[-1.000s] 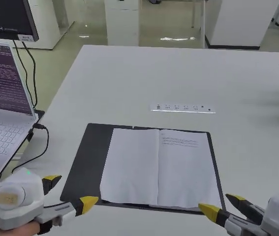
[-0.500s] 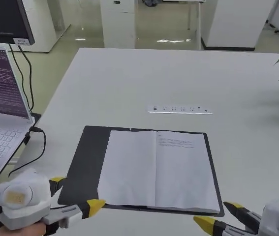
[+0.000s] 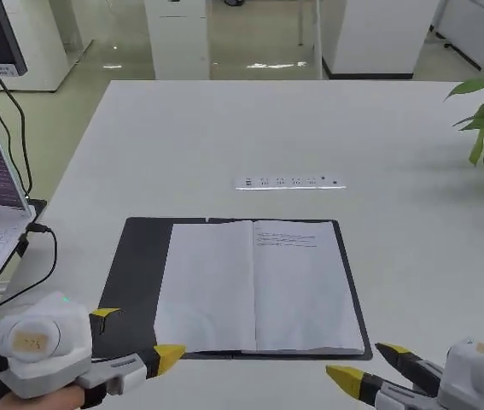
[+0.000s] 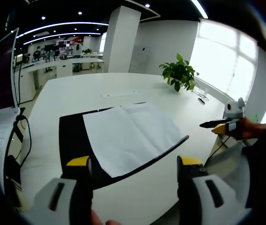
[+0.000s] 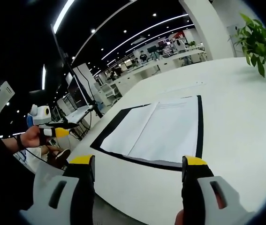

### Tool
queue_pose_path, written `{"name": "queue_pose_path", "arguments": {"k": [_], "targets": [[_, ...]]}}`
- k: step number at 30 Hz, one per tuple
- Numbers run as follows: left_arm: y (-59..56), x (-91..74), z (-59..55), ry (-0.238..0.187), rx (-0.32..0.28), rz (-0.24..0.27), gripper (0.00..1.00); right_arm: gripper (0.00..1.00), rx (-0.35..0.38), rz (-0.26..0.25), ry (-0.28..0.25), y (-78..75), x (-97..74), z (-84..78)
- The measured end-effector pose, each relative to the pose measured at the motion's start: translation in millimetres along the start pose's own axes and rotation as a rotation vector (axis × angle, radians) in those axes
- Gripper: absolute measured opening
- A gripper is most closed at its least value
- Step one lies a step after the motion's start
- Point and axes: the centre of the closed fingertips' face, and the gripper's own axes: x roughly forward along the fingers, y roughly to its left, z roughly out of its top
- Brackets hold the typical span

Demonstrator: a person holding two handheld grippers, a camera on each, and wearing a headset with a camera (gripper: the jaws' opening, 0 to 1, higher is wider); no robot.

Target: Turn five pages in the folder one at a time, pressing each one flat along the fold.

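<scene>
While the folder (image 3: 139, 273) lies open and flat on the bench (image 3: 224, 128), both tools are at its near edge with nothing in them. The left hand-held gripper (image 3: 137, 333) has its jaws spread wide and empty, and one near corner of the black cover is just ahead of it. The right hand-held gripper (image 3: 368, 363) is released too, jaws apart. The folder's other near corner is just ahead of it, a little toward the left hand-held gripper.

The fold (image 3: 253, 286) runs straight away from both hand-held grippers, along the long side of the pages, and lies about midway between them. The right page (image 3: 301, 290), with some lines of print at its far end, has its free edge on the side of the right hand-held gripper. So I judge this one is the nearer for lifting the page. The left one is then better placed to press along the fold, once the sheet comes over onto the left page (image 3: 203, 290). How many pages are already turned, I cannot tell.
</scene>
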Motion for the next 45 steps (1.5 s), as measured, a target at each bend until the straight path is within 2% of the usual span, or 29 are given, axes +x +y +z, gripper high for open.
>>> {"name": "queue_pose_path", "arguments": {"k": [5,10,17,22,28,34,45], "targets": [[-3.4,5.3,4.5,0.001,0.014,-0.018,0.74,0.77,0.014,-0.020,-0.007,-1.2,-3.1,-0.5],[-11.5,13.6,4.7,0.017,0.029,-0.044,0.72,0.76,0.027,-0.031,-0.029,1.8,-4.5,-0.8],[-19.9,20.1,12.2,-0.003,0.015,-0.066,0.71,0.75,0.035,-0.041,-0.054,10.3,-6.7,2.6],[-30.4,26.4,14.3,0.020,0.045,-0.091,0.71,0.75,0.029,-0.059,-0.061,8.4,-8.1,4.3],[-38.8,33.5,22.9,0.022,0.066,-0.110,0.71,0.74,0.023,-0.075,-0.066,5.9,-10.1,5.7],[-45.2,47.9,30.0,0.035,0.097,-0.141,0.71,0.74,0.007,-0.086,-0.063,3.5,-10.7,7.5],[-76.9,90.2,38.7,0.079,0.164,-0.229,0.70,0.73,-0.012,-0.111,-0.038,-5.6,-13.4,7.5]]}}
